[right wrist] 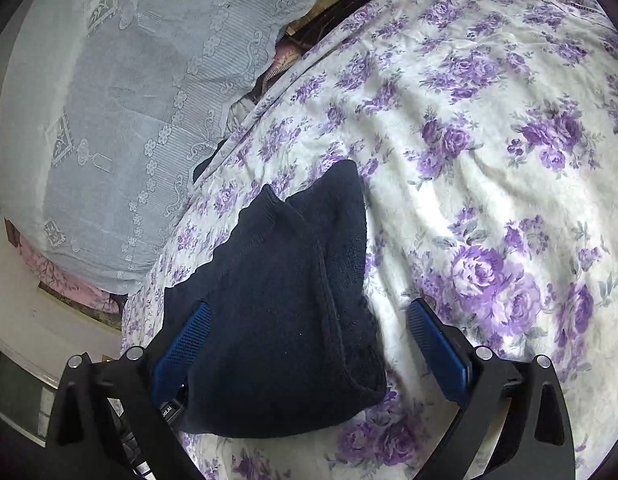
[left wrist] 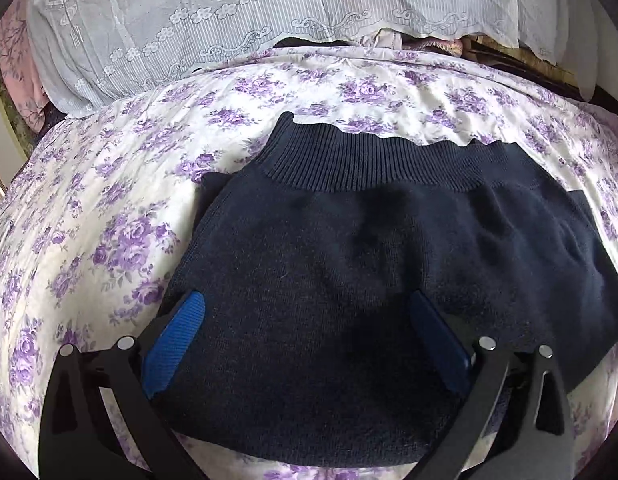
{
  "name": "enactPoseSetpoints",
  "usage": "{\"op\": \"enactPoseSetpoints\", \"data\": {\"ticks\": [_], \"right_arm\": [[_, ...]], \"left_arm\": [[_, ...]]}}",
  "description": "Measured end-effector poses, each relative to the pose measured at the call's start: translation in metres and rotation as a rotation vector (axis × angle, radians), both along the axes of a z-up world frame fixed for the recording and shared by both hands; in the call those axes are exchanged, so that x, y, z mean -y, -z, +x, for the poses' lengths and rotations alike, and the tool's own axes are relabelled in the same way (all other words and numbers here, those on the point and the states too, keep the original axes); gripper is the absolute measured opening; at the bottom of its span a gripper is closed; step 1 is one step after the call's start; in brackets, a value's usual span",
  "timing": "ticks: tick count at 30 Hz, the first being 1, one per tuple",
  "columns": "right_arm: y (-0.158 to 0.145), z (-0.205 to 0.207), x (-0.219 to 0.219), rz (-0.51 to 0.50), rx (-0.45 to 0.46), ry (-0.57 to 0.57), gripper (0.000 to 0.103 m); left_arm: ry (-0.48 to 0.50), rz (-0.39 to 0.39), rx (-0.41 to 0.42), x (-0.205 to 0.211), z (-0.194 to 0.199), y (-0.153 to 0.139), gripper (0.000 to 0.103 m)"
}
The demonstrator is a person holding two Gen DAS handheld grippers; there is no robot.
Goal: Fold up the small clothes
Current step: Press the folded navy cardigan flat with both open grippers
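A navy knit garment [left wrist: 389, 232] with a ribbed band [left wrist: 369, 160] along its far edge lies folded on the purple-flowered bedsheet [left wrist: 89, 220]. My left gripper [left wrist: 309, 300] hovers over the garment's near part, open, its blue pads [left wrist: 181, 332] wide apart and the cloth lying flat beneath them. In the right wrist view the garment [right wrist: 293, 280] shows as a layered, pointed fold. My right gripper [right wrist: 309, 312] is open wide around its near end. The left pad [right wrist: 185, 344] sits at the cloth's edge and the right pad [right wrist: 433, 344] is over bare sheet [right wrist: 489, 160].
A bulky pile under a white lace cover [left wrist: 189, 28] [right wrist: 109, 120] lines the bed's far side, with pink fabric [left wrist: 17, 60] beside it. Bare floral sheet spreads left of the garment and, in the right wrist view, widely to its right. The bed's edge drops off at the lower left [right wrist: 69, 320].
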State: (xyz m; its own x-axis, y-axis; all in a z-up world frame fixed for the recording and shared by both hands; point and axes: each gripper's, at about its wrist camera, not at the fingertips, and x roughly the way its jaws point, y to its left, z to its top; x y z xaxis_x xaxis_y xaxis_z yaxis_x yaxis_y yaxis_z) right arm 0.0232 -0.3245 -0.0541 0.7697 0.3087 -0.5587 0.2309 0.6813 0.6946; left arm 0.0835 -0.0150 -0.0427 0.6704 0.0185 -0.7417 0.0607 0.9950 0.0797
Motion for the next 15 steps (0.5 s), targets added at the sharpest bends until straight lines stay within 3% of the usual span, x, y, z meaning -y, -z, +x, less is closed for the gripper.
{"op": "enactPoseSetpoints", "data": {"ticks": [6,9,12,15], "right_arm": [[0.003,0.004,-0.013,0.001,0.000,-0.049,0.094],[0.005,0.013,-0.011,-0.017,0.010,-0.044,0.093],[0.006,0.030,-0.007,-0.020,0.028,-0.038,0.092],[0.006,0.038,-0.008,-0.019,0.043,-0.076,0.095]], "left_arm": [[0.000,-0.138,0.019,-0.013,-0.005,-0.015,0.099],[-0.005,-0.060,-0.016,-0.004,0.002,-0.001,0.099],[-0.007,0.014,0.017,0.006,-0.001,0.001,0.099],[-0.007,-0.004,0.013,0.003,-0.001,0.002,0.099]]}}
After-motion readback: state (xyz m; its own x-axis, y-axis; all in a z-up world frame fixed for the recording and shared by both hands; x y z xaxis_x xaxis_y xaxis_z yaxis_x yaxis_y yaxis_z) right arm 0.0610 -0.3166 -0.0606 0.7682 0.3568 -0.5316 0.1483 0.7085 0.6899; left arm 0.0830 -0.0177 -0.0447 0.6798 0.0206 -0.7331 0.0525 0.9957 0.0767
